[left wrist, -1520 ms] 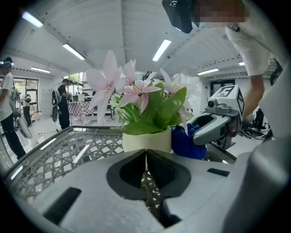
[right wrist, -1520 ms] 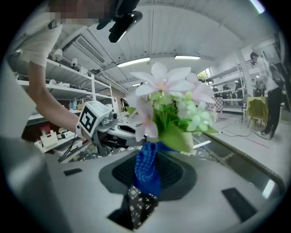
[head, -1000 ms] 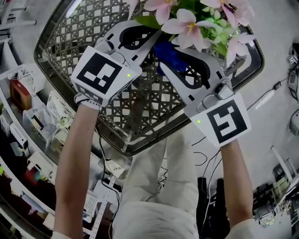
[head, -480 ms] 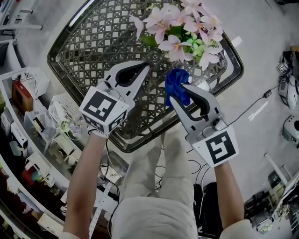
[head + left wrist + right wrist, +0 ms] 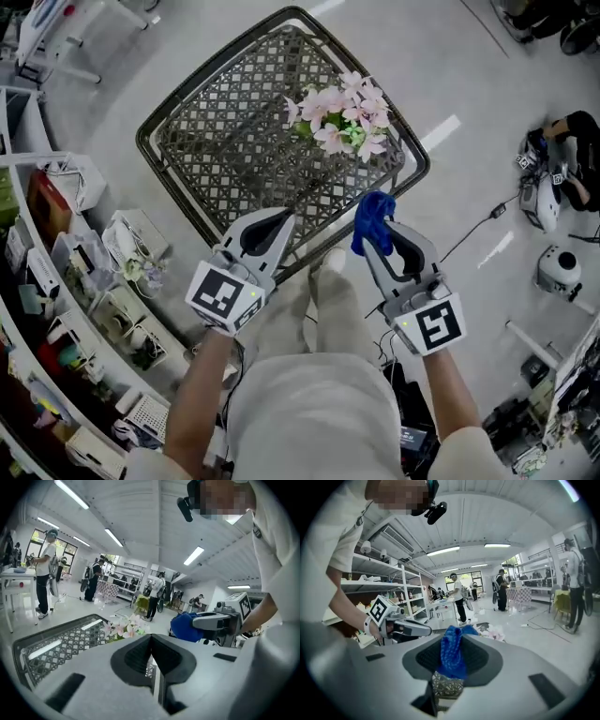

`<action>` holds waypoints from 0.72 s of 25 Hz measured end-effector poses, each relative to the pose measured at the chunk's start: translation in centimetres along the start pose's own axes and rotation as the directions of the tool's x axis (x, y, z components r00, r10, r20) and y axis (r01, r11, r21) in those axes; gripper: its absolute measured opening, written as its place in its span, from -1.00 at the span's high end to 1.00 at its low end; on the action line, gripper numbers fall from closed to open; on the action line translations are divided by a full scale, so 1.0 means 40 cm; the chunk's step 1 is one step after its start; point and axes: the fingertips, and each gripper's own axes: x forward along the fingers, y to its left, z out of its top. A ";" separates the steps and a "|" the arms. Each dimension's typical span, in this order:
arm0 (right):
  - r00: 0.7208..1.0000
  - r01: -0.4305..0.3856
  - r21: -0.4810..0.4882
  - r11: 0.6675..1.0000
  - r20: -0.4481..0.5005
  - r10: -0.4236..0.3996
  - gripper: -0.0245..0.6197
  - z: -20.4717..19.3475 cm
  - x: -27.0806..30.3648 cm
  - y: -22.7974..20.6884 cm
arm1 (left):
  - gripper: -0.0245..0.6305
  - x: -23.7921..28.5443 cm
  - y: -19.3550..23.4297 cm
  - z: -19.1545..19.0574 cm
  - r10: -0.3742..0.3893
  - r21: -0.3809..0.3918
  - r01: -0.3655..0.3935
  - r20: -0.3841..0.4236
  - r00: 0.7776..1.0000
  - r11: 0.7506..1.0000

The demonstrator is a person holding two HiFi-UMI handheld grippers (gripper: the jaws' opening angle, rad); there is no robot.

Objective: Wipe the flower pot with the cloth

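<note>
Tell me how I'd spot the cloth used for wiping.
Start at the dark lattice table with pink flowers on it. Just off its near edge, the right gripper pinches a bunched cloth; it is the only bright blue thing there.

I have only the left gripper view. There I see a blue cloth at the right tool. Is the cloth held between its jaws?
Observer: Yes. The right gripper view shows the blue cloth pinched between the shut jaws of the right tool.
Operator: Where do the flowers stand on the table?
Observer: In the head view, the flowers stand near the right-hand edge of the wicker table; the left tool and the right one show at its near corner, apart from them.
Operator: Is the pot visible?
Observer: No; from above, the flowers cover it.
</note>
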 end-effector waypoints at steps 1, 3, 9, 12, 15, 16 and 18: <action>1.000 0.012 -0.010 1.000 0.002 -0.012 0.56 0.027 -0.029 0.005 | 0.85 -0.024 -0.024 0.026 0.005 0.007 -0.006 0.008 1.000 1.000; 0.999 0.040 -0.037 0.998 0.019 -0.040 0.56 0.082 -0.082 0.006 | 0.85 -0.070 -0.060 0.079 0.031 0.036 -0.031 0.024 0.999 0.999; 0.994 0.097 -0.080 0.992 0.065 -0.092 0.56 0.202 -0.204 0.034 | 0.85 -0.195 -0.111 0.143 0.073 -0.010 -0.072 0.028 0.997 0.997; 0.989 0.105 -0.083 0.991 0.112 -0.095 0.56 0.245 -0.241 0.054 | 0.85 -0.242 -0.121 0.163 0.078 -0.022 -0.077 0.038 0.996 0.997; 0.983 0.127 -0.093 0.987 0.146 -0.113 0.56 0.276 -0.276 0.056 | 0.85 -0.260 -0.145 0.211 0.067 -0.011 -0.066 0.057 0.996 0.998; 0.980 0.137 -0.088 0.987 0.154 -0.122 0.56 0.281 -0.289 0.059 | 0.85 -0.262 -0.158 0.226 0.056 -0.007 -0.055 0.060 0.997 0.998; 0.976 0.146 -0.067 0.987 0.173 -0.133 0.56 0.292 -0.302 0.066 | 0.85 -0.266 -0.176 0.261 0.039 0.004 -0.039 0.065 0.997 0.999</action>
